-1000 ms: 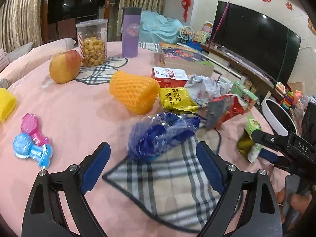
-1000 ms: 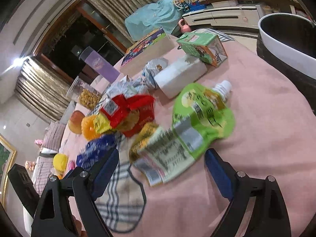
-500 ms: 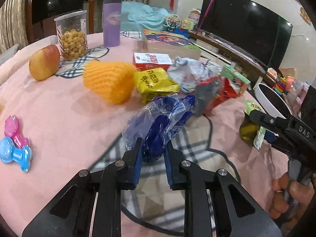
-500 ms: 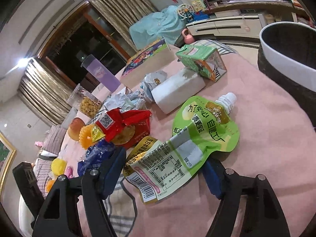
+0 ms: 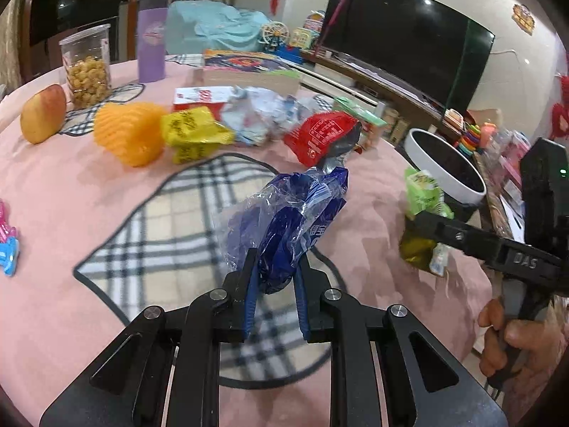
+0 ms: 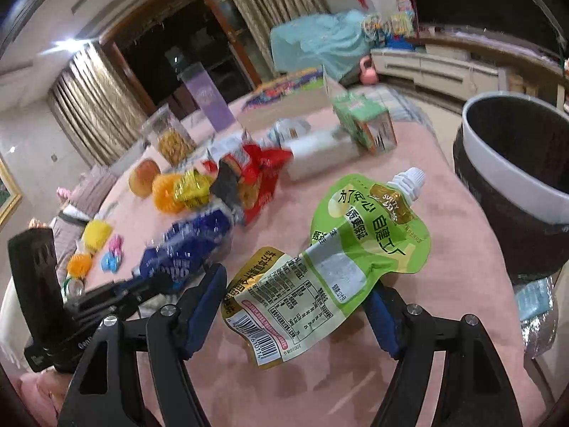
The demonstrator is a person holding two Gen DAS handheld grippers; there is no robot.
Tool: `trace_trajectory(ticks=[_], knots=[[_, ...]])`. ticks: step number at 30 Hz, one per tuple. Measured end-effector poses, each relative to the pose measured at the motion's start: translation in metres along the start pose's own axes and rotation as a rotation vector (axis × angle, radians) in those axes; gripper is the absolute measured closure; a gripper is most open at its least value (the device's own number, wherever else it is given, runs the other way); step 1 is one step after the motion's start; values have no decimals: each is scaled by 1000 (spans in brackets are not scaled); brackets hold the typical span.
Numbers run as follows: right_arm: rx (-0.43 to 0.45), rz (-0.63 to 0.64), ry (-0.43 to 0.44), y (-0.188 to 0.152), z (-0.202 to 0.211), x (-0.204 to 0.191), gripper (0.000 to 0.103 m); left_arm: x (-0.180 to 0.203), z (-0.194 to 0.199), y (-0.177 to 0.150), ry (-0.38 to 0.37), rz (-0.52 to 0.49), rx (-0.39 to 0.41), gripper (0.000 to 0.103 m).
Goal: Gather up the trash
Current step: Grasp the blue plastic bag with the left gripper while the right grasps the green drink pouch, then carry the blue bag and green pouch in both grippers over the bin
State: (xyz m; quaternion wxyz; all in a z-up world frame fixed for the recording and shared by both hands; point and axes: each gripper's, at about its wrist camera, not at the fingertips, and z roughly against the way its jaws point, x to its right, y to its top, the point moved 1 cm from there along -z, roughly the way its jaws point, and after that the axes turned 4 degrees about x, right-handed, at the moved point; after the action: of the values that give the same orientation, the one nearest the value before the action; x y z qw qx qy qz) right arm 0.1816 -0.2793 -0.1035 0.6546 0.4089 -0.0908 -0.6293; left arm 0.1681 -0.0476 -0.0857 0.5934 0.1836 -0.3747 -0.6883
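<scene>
A: Item 1, left gripper [image 5: 274, 284]. What is recorded?

B: Blue pads are clamped on the blue wrapper [image 5: 291, 220]. The wrapper is raised clear of the checked mat [image 5: 170, 220]. Material: thin clear film with blue print, crinkled, glossy, likely light and springy.

A: Item 2, right gripper [image 6: 295, 306]?

B: The green pouch [image 6: 330, 267] is gripped between its pads, barcode end nearest the camera, and appears lifted off the pink cloth [image 6: 426, 356]. Material: laminated foil, flat, creased, with a white ribbed spout at the far end. In the left view the pouch hangs from the jaws just beside the bin [image 5: 444, 167].

A: The bin?

B: A round dark container with a white rim, standing off the table edge on the right side. Its inside is dark; contents cannot be made out.

A: Progress?

B: 2 pieces are held and judged ready for the bin; neither is in it yet. Left on the table: a red bag [image 5: 320, 135], crumpled and stiff; a yellow packet [image 5: 192, 131], puffy; a crumpled pale wrapper [image 5: 259, 114]; a green carton [image 6: 366, 121].

A: Anything doubtful?

B: An orange foam net [image 5: 131, 131] may count as trash. An apple [image 5: 42, 114] and a snack jar [image 5: 87, 67] are judged keepers.
</scene>
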Motion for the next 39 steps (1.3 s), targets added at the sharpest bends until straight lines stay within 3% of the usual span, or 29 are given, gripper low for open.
trace_trajectory(ticks=[4, 9, 10, 11, 12, 20, 22, 39], knots=[[-44, -145, 57, -7, -1, 22, 24, 9, 2, -6, -12, -5, -13, 86], [19, -332, 153, -10, 6, 46, 24, 17, 6, -12, -21, -17, -23, 86], [41, -335, 145, -11, 8, 49, 27, 18, 6, -13, -23, -19, -24, 86], [38, -326, 132, -12, 8, 50, 46, 20, 7, -13, -25, -22, -24, 86], [25, -317, 125, -13, 7, 51, 57, 21, 7, -13, -26, -24, -24, 86], [82, -260, 92, -13, 30, 53, 62, 42, 2, -6, -64, -46, -34, 86], [101, -256, 79, -8, 36, 57, 71, 52, -1, -4, -75, -68, -32, 86], [250, -269, -11, 16, 100, 107, 72, 124, -30, 35, -181, -149, -24, 86]])
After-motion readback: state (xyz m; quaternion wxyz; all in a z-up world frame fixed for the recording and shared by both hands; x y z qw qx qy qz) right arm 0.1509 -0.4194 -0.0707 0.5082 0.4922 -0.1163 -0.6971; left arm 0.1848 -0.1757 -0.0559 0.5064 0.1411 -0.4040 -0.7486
